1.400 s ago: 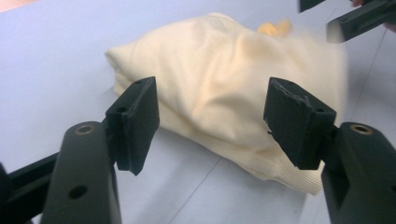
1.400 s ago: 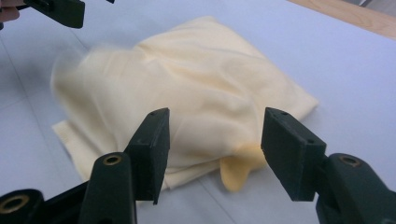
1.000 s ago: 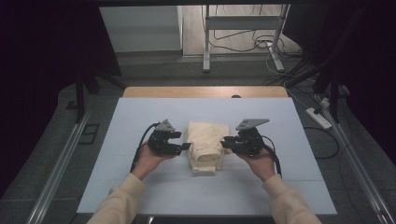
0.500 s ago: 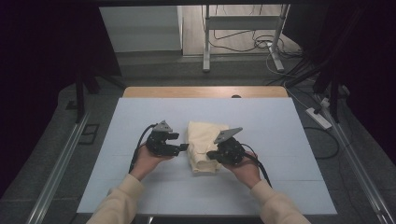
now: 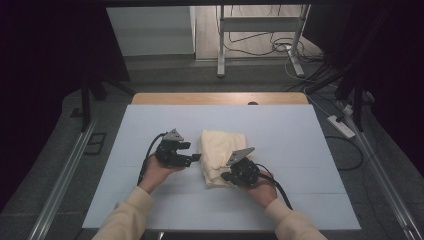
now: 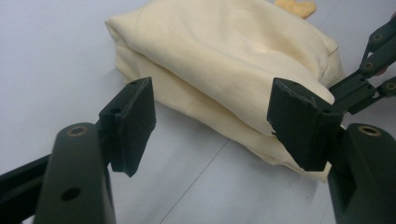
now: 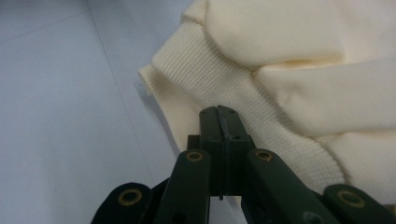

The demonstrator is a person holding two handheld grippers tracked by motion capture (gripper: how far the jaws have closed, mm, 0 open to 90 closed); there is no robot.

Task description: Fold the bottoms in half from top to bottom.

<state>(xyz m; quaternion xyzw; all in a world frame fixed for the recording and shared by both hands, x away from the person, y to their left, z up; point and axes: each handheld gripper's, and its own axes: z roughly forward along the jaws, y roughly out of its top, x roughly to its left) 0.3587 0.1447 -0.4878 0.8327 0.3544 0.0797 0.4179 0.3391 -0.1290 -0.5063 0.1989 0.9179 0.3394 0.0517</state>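
While both hands rest on the mat, the scene reads as follows:

Garment: cream folded sweater point(image 5: 218, 156) lies near the middle of the pale blue mat point(image 5: 280, 125), between the two grippers; ribbed hem at its near edge, seen close in the right gripper view point(image 7: 280, 93); stacked folds with a rounded edge seen in the left gripper view point(image 6: 224, 60).

Left gripper: point(image 5: 192, 157) sits just left of the sweater, held in the left hand point(image 5: 157, 172); jaws spread wide apart, nothing between them point(image 6: 210, 121); right jaw pad looks close against the sweater's side fold, contact unclear; left jaw pad over bare mat.

Right gripper: point(image 5: 227, 175) at the sweater's near right corner, held in the right hand point(image 5: 262, 190); jaws pressed together flat point(image 7: 223, 128), tips at the ribbed hem edge; cannot tell whether any fabric is pinched between them.

Mat: covers most of a wooden table point(image 5: 215, 98), wood strip visible at the far edge.

Sleeves: cream, on both forearms point(image 5: 125, 220), entering from the bottom of the high view.

Cables: black, one trailing from each gripper point(image 5: 277, 187) back toward the person.

Floor beyond table: metal stand legs point(image 5: 220, 45), loose wires, a power strip point(image 5: 340, 126) at right.
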